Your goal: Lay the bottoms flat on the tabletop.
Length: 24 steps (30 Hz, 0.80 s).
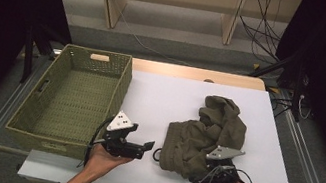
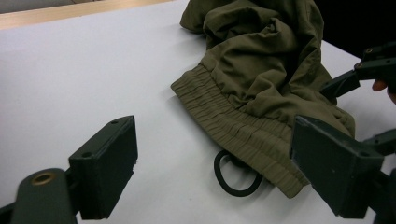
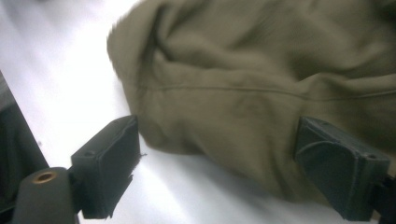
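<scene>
An olive-green garment (image 1: 209, 135) lies crumpled on the white table (image 1: 159, 101), right of centre. Its ribbed elastic waistband (image 2: 243, 128) faces my left gripper, and a black cord loop (image 2: 236, 175) pokes out from under the hem. My left gripper (image 1: 143, 148) is open, a short way left of the waistband, with nothing between its jaws. My right gripper (image 1: 205, 172) is open at the garment's near edge; the cloth (image 3: 243, 102) bulges into the gap between its jaws.
A woven green basket (image 1: 73, 98) with cut-out handles stands on the table's left side, right beside my left hand. Bare white table lies behind and between the grippers. Cables (image 1: 263, 28) and dark stands sit beyond the far right edge.
</scene>
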{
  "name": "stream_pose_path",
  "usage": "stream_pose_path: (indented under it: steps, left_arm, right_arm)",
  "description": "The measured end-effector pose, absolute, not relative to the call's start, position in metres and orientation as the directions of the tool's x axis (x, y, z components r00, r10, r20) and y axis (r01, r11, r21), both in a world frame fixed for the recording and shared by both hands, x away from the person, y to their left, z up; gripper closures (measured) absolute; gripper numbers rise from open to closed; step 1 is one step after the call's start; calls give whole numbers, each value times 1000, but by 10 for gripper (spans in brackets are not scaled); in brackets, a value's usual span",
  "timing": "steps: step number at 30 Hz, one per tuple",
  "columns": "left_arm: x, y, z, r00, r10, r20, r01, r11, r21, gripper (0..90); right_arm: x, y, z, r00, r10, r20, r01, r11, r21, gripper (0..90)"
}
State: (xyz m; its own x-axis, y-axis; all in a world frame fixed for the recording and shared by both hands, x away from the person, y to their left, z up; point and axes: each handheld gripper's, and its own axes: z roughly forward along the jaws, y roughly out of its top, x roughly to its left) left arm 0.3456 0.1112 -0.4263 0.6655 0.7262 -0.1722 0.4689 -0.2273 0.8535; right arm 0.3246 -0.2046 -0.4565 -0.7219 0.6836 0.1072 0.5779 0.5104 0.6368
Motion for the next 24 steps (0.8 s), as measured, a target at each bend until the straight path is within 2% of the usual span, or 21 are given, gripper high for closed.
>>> stream_pose_path:
  steps: [5,7,10,12,15,20,21,22,23,24]
  left_arm:
    - [346,110,-426,668,725,-167,465,-232,854,152]
    - [347,110,-425,664,728,-171,466,-224,856,152]
    - [346,110,-425,663,732,-160,453,-222,863,156]
    - [348,111,-424,653,737,-172,460,-205,864,157]
    - [348,112,-423,649,743,-165,451,-201,870,160]
    - [348,115,-422,636,754,-166,455,-192,870,161]
    - [348,116,-422,636,755,-162,454,-195,869,161]
    - [348,116,-422,636,755,-162,454,-195,869,161]
    - [348,116,-422,637,753,-164,453,-193,870,161]
    - [347,116,-421,639,751,-169,454,-190,871,161]
  right_arm:
    - [330,-187,-473,-741,666,84,582,576,574,154]
    - [337,-181,-477,-731,681,44,583,590,558,275]
    - [347,-178,-473,-708,706,38,586,557,588,574]
    - [355,-175,-469,-691,720,53,586,516,625,713]
    - [370,-160,-464,-683,730,28,567,505,650,806]
    - [400,-133,-467,-673,736,71,578,464,671,807]
    - [404,-132,-466,-669,735,109,593,440,675,749]
    - [404,-132,-466,-669,735,109,593,440,675,749]
    - [404,-134,-465,-676,726,126,592,433,680,697]
    - [403,-137,-462,-679,719,149,598,424,680,599]
